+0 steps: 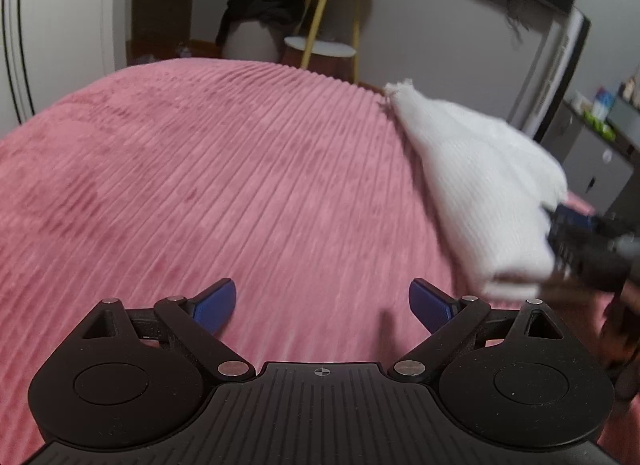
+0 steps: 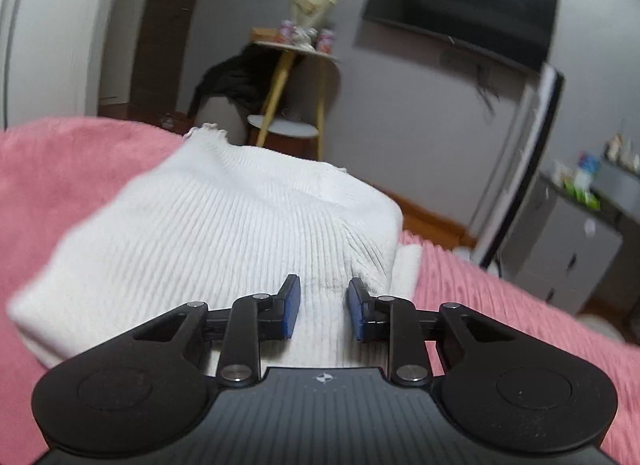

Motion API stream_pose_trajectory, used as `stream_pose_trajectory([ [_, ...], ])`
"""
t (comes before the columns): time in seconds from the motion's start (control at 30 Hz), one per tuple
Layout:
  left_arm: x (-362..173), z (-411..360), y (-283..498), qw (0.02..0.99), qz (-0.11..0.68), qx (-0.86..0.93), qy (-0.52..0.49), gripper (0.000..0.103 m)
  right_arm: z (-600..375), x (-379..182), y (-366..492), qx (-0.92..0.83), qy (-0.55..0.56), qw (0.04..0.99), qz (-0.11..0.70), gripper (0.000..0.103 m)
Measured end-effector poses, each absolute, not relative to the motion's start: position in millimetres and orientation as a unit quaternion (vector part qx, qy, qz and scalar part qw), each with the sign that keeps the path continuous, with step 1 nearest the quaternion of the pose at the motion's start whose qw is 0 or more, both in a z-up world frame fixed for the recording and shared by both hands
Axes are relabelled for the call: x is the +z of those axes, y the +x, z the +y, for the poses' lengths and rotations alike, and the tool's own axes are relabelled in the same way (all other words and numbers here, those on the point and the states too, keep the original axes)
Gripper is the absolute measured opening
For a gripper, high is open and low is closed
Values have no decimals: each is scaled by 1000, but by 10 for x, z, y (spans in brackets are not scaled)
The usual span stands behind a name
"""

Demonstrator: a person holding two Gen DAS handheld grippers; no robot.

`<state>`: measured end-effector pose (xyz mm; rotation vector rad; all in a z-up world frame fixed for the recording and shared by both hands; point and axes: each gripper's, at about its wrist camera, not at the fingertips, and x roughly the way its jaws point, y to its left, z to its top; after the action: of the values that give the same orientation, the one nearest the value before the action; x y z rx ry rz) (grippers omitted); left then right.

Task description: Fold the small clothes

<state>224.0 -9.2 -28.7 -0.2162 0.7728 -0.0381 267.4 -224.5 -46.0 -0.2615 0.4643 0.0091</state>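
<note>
White ribbed knit garment (image 2: 224,233), folded, lies on the pink bedspread (image 1: 200,169); right tongs (image 2: 323,307) part-open astride its near edge (pads not pressing); left tongs (image 1: 322,307) wide open, empty, over bare bedspread; judgement: align edges before pressing flat.

Surface under me is a bed (image 1: 200,185) with a pink ribbed plush cover, bare across its left and middle. Only item lying on it: a white ribbed knit garment (image 2: 224,225), folded, near the right edge.
</note>
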Motion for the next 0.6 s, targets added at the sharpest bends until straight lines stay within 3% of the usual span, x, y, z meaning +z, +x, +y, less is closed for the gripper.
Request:
stream_pose_trajectory([
  [0.3,-4,-524,3102,923,347,-84,-144,97,-2308,-171,2796,4,-115,972,206,25],
  [0.6,-394,-939,3505,921,381,-49,-62,99,-2379,-410,3095,20,-154,963,219,25],
])
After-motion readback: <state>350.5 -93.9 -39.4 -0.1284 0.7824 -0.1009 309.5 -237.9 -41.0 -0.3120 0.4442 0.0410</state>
